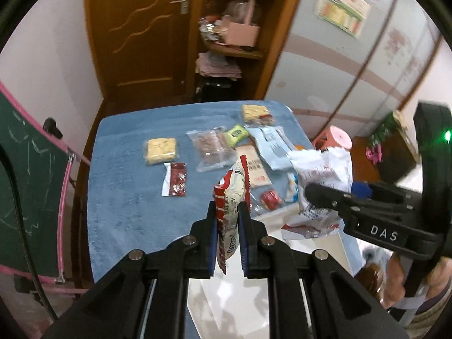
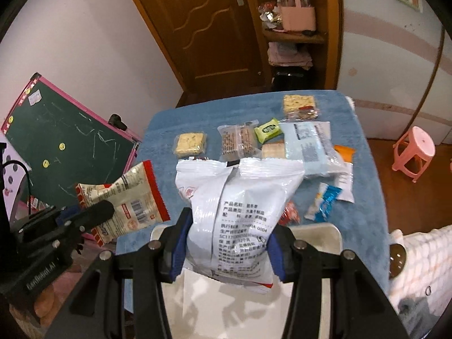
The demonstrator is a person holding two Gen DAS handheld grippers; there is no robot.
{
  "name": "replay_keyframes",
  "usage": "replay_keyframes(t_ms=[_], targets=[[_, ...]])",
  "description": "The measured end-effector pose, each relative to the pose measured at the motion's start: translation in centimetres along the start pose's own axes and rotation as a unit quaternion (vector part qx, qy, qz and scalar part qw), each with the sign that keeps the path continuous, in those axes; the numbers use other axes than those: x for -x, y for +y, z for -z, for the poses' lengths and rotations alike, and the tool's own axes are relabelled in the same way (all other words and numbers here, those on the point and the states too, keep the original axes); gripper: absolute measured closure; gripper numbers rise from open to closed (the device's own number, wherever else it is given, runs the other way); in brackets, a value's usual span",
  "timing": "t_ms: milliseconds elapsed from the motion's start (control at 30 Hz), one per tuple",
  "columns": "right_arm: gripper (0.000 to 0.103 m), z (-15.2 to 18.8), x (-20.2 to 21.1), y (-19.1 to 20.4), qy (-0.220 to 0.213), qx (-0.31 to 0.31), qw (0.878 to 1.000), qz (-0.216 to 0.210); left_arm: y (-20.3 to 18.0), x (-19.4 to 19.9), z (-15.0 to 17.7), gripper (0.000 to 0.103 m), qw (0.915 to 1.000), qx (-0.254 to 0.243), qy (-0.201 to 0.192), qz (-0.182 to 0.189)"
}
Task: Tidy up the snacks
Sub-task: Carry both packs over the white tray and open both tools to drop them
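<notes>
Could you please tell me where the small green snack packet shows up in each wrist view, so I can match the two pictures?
Left wrist view: the green packet lies on the blue tablecloth, right of centre, past the held red-and-white bag.
Right wrist view: the green packet lies above the held white bag, centre right.
Shared landmark: the wooden door behind the table.

left hand-held gripper (image 1: 228,212) | clamps red-white snack packet (image 1: 232,197) | above blue table (image 1: 127,197)
</notes>
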State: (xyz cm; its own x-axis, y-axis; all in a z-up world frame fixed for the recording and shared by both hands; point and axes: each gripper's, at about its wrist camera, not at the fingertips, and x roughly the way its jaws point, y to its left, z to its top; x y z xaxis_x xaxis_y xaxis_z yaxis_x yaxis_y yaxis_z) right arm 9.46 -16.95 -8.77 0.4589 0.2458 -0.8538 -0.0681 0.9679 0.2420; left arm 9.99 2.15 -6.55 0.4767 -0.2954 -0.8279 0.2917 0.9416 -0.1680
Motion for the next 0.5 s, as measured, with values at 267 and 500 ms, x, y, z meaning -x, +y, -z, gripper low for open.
replay_keyframes(t_ms=[267,500], targets=[[0.053,6.0,2.0,0.0,0.021,0.003,0.999,0.042,-4.1,-0.7,4.9,0.092,0.996,-0.078,0.042,-0.013],[0.053,9.1,2.1,-0.9,0.055,-0.022,0.996,0.069,-5.3,-2.1,7.6,0.09,0.9911,-0.096,0.092,-0.006]])
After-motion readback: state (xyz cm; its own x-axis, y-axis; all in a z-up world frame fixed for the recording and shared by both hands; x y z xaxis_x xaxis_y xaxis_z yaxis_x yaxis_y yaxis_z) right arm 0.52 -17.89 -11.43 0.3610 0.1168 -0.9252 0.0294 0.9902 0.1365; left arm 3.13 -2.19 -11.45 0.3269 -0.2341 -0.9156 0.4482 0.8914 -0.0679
